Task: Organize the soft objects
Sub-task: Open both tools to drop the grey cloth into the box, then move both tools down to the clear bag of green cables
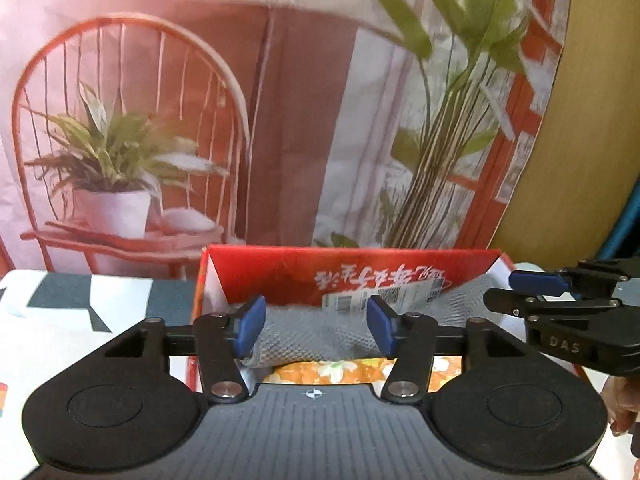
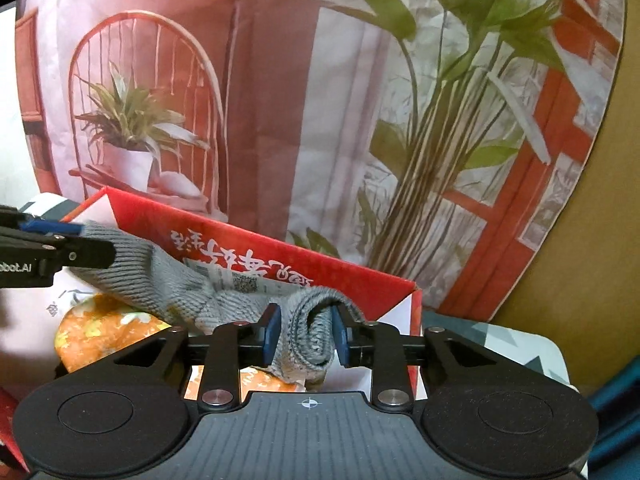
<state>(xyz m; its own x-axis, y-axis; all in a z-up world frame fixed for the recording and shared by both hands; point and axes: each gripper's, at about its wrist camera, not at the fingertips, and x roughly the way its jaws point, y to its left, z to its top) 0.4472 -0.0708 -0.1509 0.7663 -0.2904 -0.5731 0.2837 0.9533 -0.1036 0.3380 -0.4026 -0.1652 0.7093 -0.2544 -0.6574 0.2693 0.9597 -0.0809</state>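
The red cardboard box point(image 1: 280, 268) sits open-topped on my desk point(image 1: 80, 308), straight ahead of both tools, with an orange floral cushion point(image 2: 100, 332) already lying in its bottom. Across the box, on top of that cushion, lies the grey knitted cloth point(image 1: 312, 332), its long axis running side to side from my left tool to my right, so each end points at one hand.

My left hand-held gripper point(image 1: 316, 324) straddles the left end; its blue pads point(image 1: 252, 324) stand apart, clear of the knit on both sides as far as I can judge, so nothing is held there. My right hand-held gripper point(image 2: 305, 332) is the nearer one to the work: the right end, doubled into a fold, hangs between its pads point(image 2: 272, 332). The left pad looks to be touching the knit while a sliver of gap shows at the right one, though the fisheye makes that hard to be sure of, so I read the jaws as parted, not clamped.

A paper label point(image 2: 236, 280) lies on the cloth's middle, towards the box's back wall.
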